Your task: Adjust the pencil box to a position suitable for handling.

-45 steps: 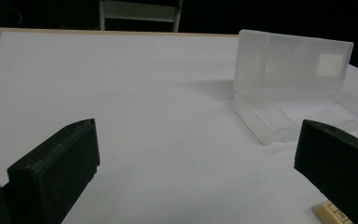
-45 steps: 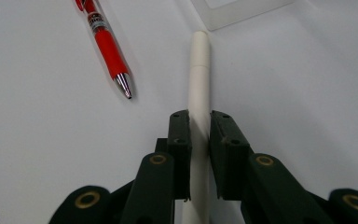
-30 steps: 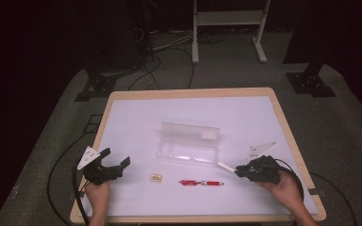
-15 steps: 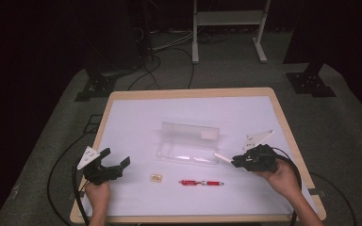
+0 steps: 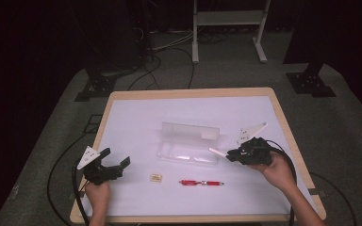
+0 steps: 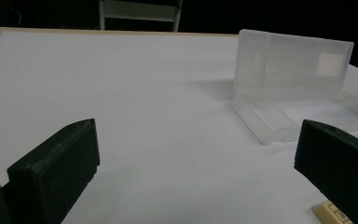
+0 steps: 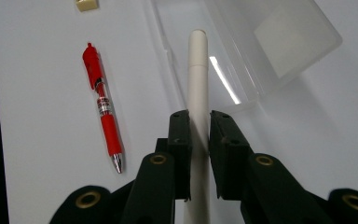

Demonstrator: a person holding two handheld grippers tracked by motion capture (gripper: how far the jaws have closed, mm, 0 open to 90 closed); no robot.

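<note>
A clear plastic case [image 5: 188,143] lies open at the table's middle, its lid standing upright [image 6: 292,59]. My right gripper [image 5: 232,155] is shut on a white pen [image 5: 217,152], held above the table just right of the case; in the right gripper view the white pen [image 7: 198,70] runs out between the two jaws and points over the case's tray [image 7: 242,51]. A red pen [image 5: 201,182] lies flat in front of the case, also seen as the red pen [image 7: 103,107]. My left gripper [image 5: 115,162] rests open at the front left, nothing between its jaws.
A small beige eraser [image 5: 156,177] lies left of the red pen, and it peeks in as the eraser [image 6: 333,215] by my left gripper's jaw. The white table top [image 5: 136,117] has a wooden rim. Cables trail from both grippers over the grey floor.
My right gripper has lifted the white pen and carried it left and farther from the front edge, toward the case. The left gripper has stayed still.
</note>
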